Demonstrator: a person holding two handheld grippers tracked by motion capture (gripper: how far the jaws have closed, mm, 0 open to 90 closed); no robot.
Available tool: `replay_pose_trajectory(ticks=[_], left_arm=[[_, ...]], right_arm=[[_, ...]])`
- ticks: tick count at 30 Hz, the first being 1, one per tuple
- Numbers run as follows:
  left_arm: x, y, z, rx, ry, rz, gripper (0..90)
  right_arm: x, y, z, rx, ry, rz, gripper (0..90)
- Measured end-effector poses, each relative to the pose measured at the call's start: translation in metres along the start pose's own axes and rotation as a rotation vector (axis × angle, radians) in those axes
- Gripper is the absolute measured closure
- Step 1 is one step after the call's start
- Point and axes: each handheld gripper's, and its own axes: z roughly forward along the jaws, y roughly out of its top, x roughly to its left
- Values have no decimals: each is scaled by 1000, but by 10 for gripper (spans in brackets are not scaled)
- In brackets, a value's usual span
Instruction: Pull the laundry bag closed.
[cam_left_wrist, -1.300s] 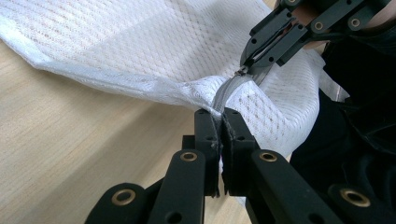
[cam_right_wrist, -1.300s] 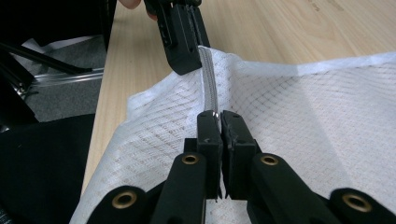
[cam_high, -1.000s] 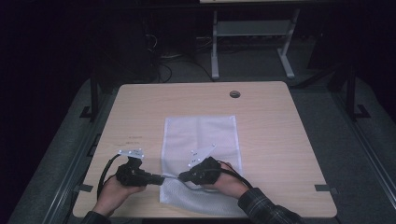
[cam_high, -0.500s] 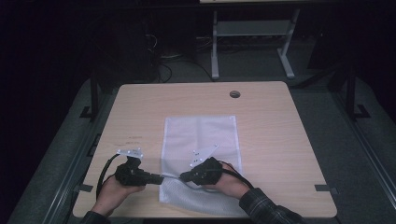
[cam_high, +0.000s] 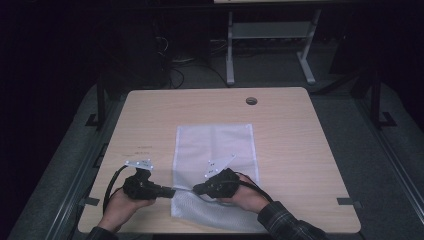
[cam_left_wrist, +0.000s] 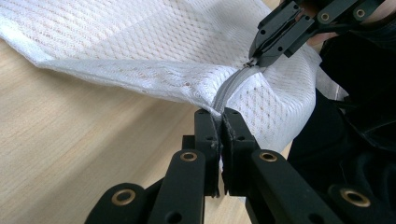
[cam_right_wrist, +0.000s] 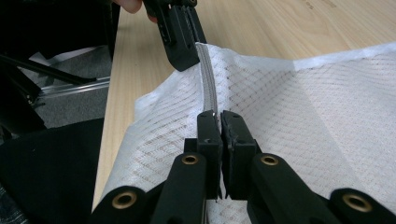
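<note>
Mesh bag (cam_high: 215, 150): white, flat on surface (cam_high: 300, 150), near edge; long axis runs away from person. Zipper (cam_right_wrist: 208, 88) along near end, prob. crosswise. L gripper (cam_left_wrist: 219, 122) fingers pinch zipper end; R gripper (cam_right_wrist: 218, 122) fingers pinch zipper.

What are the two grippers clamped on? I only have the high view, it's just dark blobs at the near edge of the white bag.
Observer: The left gripper is shut on the mesh bag right at the end of its grey zipper.
Operator: And the right one?
Observer: The right gripper is shut on the zipper line a little further along, at what looks like the slider.
Operator: Is the zipper lying flat?
Observer: No, the stretch between the two grippers is lifted off the table and pulled taut.
</note>
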Motion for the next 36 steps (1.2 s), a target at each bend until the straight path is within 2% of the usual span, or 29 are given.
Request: replay_pose_trajectory(ticks=[36], left_arm=[[3, -2, -4, -3, 8, -8, 862]], right_arm=[[-5, -12, -22, 12, -12, 19, 868]])
